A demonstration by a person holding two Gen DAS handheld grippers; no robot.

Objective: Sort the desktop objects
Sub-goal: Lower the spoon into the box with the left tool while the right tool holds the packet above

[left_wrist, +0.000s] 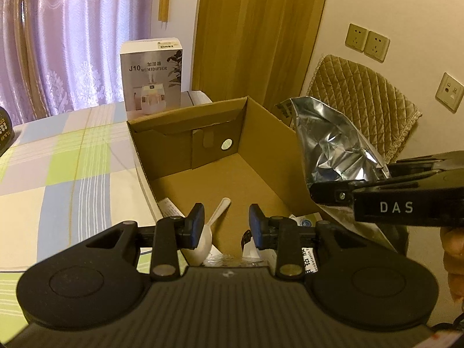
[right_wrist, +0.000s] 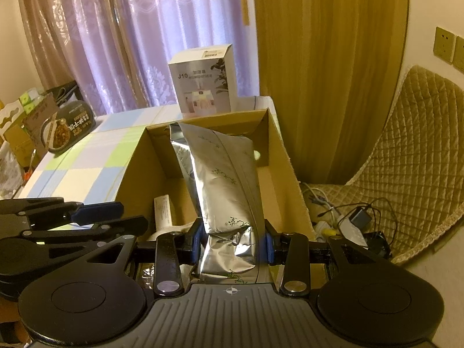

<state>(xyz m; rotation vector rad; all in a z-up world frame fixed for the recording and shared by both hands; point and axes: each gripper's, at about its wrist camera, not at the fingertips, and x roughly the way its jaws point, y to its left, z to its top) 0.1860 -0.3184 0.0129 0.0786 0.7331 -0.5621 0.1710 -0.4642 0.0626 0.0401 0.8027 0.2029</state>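
Observation:
An open cardboard box [left_wrist: 269, 133] [right_wrist: 133, 168] sits on the checked tablecloth. My right gripper [right_wrist: 233, 243] is shut on a crumpled silver foil bag [right_wrist: 226, 179], held over the box's near right side; in the left wrist view the silver foil bag [left_wrist: 333, 145] hangs at the box's right wall with the right gripper [left_wrist: 342, 191] beside it. My left gripper [left_wrist: 226, 226] is open over the box's near edge, nothing between its fingers. Below it lie a white plastic spoon [left_wrist: 208, 229] and small packets [left_wrist: 304, 221]. A white tube [right_wrist: 162, 211] rests inside the box.
A white humidifier box [left_wrist: 152, 75] stands behind the cardboard box. A dark food package [right_wrist: 68, 127] and cartons lie at the table's far left. A quilted chair [right_wrist: 411, 156] with cables and a charger [right_wrist: 359, 217] is on the right. Curtains hang behind.

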